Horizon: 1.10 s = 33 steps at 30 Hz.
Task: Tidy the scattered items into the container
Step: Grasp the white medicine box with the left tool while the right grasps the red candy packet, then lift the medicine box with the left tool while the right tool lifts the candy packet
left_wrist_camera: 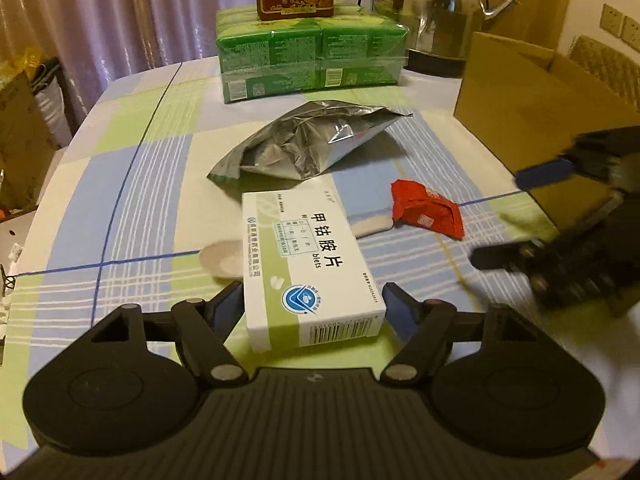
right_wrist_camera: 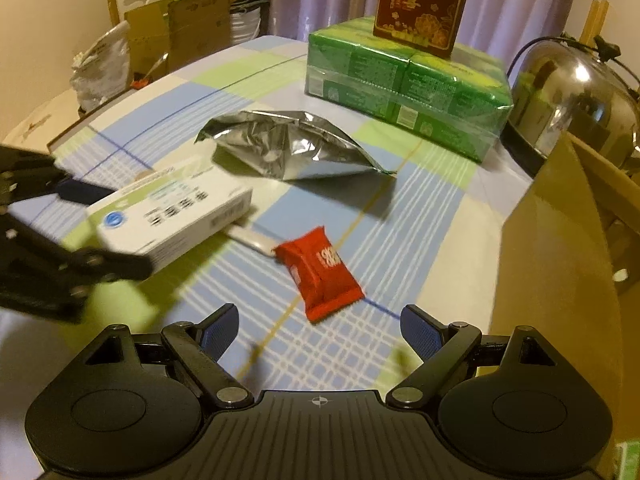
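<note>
A white medicine box [left_wrist_camera: 312, 264] lies lengthwise between the fingers of my left gripper [left_wrist_camera: 314, 300]. Both blue pads press its long sides, so the gripper is shut on it. The right wrist view shows the same box [right_wrist_camera: 172, 216] with the blurred left gripper [right_wrist_camera: 98, 228] around its near end. A red snack packet [right_wrist_camera: 324, 268] lies on the checked tablecloth just ahead of my right gripper [right_wrist_camera: 320, 324], which is open and holds nothing. A crumpled silver foil bag [left_wrist_camera: 304, 148] lies farther back. The cardboard box [right_wrist_camera: 560, 260] stands at the right.
A white strip [right_wrist_camera: 252, 240] pokes out from under the medicine box. At the back stand a green shrink-wrapped pack [left_wrist_camera: 312, 56] with a dark red carton [right_wrist_camera: 420, 0] on top, and a steel kettle [left_wrist_camera: 432, 12]. Cartons and bags [right_wrist_camera: 176, 32] sit beyond the table's left edge.
</note>
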Tool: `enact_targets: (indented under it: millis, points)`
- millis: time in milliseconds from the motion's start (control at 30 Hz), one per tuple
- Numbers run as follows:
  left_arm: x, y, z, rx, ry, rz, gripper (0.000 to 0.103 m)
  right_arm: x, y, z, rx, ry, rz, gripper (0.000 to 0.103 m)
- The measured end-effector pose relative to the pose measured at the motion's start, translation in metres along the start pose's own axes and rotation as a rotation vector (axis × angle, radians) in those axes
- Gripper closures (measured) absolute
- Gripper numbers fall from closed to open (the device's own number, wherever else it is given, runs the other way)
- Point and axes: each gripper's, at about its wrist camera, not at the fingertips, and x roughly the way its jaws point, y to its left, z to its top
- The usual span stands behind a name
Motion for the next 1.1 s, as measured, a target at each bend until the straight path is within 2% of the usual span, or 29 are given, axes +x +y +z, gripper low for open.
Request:
enact_targets:
  millis: [100,267,367,533,600,633,667,767,933,1100]
  points:
    - [-0.002,0.006,-0.001,-0.005,0.018,-0.010,0.033,0.009,-0.001,0.008,-0.004,-0.013,0.019,0.018]
    - [-0.001,0.006,0.000,0.001,0.014,0.009,0.030,0.029,-0.007,0.019,-0.012,-0.010,0.032,0.030]
    - [0.001,0.006,0.001,-0.006,0.003,0.006,0.030,0.040,-0.007,0.021,-0.040,0.004,0.025,0.033]
    - [0.008,0.002,0.001,0.011,0.011,0.016,0.031,0.050,-0.007,0.021,-0.042,0.021,0.039,0.035]
    - [0.012,-0.002,0.000,0.036,0.029,0.023,0.034,0.052,-0.008,0.020,-0.026,0.031,0.046,0.042]
    - [0.013,-0.003,-0.001,0.046,0.033,0.029,0.034,0.052,-0.008,0.019,-0.024,0.038,0.043,0.053]
    - [0.014,-0.005,-0.002,0.052,0.033,0.034,0.034,0.051,-0.008,0.018,-0.020,0.041,0.036,0.065]
    - [0.012,-0.009,-0.003,0.065,0.031,0.038,0.035,0.043,-0.009,0.013,0.030,0.055,0.029,0.074]
    - [0.005,-0.019,-0.012,0.091,0.034,0.016,0.035,0.013,0.003,-0.008,0.073,0.076,0.041,0.075]
    - [-0.013,-0.044,-0.031,0.129,0.047,-0.059,0.035,-0.032,0.020,-0.052,0.113,0.089,0.035,0.075]
